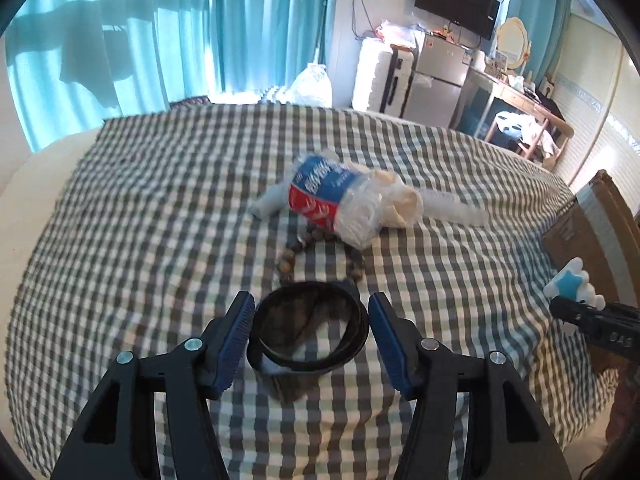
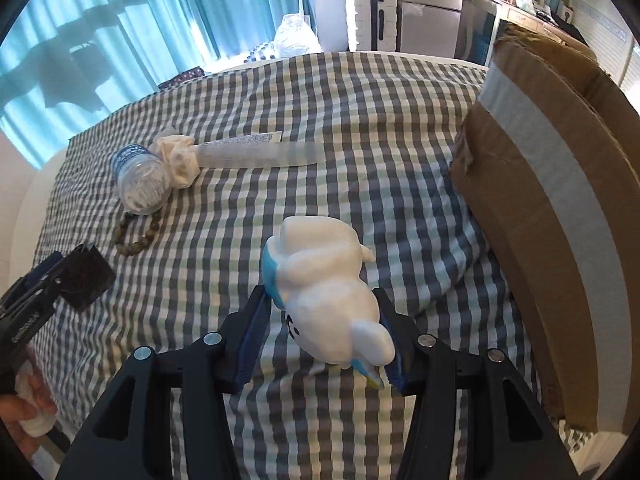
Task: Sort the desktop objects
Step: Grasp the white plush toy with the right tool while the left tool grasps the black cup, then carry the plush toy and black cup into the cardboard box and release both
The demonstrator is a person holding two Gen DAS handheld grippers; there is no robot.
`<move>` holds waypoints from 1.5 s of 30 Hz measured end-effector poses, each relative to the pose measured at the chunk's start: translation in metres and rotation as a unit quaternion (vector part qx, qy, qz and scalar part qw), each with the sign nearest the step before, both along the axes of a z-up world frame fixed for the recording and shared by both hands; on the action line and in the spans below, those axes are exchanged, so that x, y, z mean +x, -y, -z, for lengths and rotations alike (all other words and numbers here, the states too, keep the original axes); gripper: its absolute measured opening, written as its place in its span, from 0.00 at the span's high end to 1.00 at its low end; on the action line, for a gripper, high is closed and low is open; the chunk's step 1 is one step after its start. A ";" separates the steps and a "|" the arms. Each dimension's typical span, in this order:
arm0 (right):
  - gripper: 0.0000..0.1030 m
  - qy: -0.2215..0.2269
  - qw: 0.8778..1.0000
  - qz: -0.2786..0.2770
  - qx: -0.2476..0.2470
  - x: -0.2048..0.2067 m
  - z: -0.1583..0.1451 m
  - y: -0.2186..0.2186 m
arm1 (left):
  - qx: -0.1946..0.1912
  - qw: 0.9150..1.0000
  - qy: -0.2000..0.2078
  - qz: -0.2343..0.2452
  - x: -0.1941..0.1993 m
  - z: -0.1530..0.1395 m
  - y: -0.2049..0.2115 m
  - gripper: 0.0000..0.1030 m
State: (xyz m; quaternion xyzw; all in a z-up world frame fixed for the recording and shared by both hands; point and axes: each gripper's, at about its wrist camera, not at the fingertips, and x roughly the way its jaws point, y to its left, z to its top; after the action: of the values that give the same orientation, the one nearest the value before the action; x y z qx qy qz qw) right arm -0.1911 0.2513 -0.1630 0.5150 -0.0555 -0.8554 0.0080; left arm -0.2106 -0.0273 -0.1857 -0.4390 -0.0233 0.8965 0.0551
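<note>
My left gripper point(image 1: 310, 316) holds a black ring-shaped cup point(image 1: 308, 332) between its blue pads, above the checked cloth point(image 1: 160, 220). It also shows in the right wrist view point(image 2: 86, 276). My right gripper point(image 2: 320, 320) is shut on a white and blue toy figure point(image 2: 328, 288), also seen at the right edge of the left wrist view point(image 1: 570, 284). A crushed plastic bottle point(image 1: 336, 200) with a red and blue label lies mid-cloth, with a cream scrunchie point(image 1: 400, 200), a clear tube point(image 2: 256, 152) and a brown bead bracelet point(image 2: 136, 236) beside it.
A cardboard box point(image 2: 560, 200) with grey tape stands at the right edge of the cloth. Teal curtains point(image 1: 140, 40), a fridge point(image 1: 436, 80) and a wooden desk point(image 1: 532, 112) are beyond the far side.
</note>
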 end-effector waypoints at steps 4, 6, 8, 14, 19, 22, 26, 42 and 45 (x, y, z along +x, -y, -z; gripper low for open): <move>0.51 0.002 1.000 -0.007 0.029 0.001 0.000 -0.007 | -0.010 1.000 0.012 0.001 0.001 0.013 -0.006 0.35; 0.51 0.001 0.999 -0.014 0.032 0.003 0.003 -0.012 | -0.012 1.000 0.017 0.003 -0.003 0.020 -0.008 0.29; 0.51 0.006 1.000 -0.015 0.027 0.003 0.005 -0.011 | -0.014 1.000 0.026 0.001 -0.007 0.028 -0.009 0.22; 0.51 0.007 0.999 -0.037 0.039 -0.011 0.011 0.003 | 0.015 0.998 0.050 0.020 -0.016 0.049 -0.010 0.17; 0.51 0.015 0.999 -0.043 0.030 -0.014 0.017 0.011 | -0.015 0.997 0.055 0.055 -0.016 0.055 -0.028 0.43; 0.51 0.015 0.999 -0.044 0.024 -0.012 0.015 0.012 | -0.025 0.997 0.047 0.059 -0.012 0.048 -0.034 0.48; 0.51 0.006 0.999 -0.042 0.018 -0.004 0.002 0.009 | -0.006 0.997 0.044 0.055 -0.002 0.032 -0.033 0.48; 0.51 -0.081 0.995 -0.052 0.003 0.047 -0.110 0.000 | 0.021 0.994 -0.067 0.087 0.040 -0.118 -0.060 0.48; 0.51 -0.102 0.993 -0.057 0.004 0.059 -0.132 -0.005 | 0.020 0.991 -0.089 0.100 0.050 -0.145 -0.073 0.48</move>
State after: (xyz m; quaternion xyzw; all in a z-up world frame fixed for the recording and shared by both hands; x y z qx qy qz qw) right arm -0.1318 0.2559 -0.0307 0.4275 -0.0213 -0.9017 0.0602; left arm -0.1601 0.0460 -0.0402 -0.3564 0.0076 0.9213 0.1556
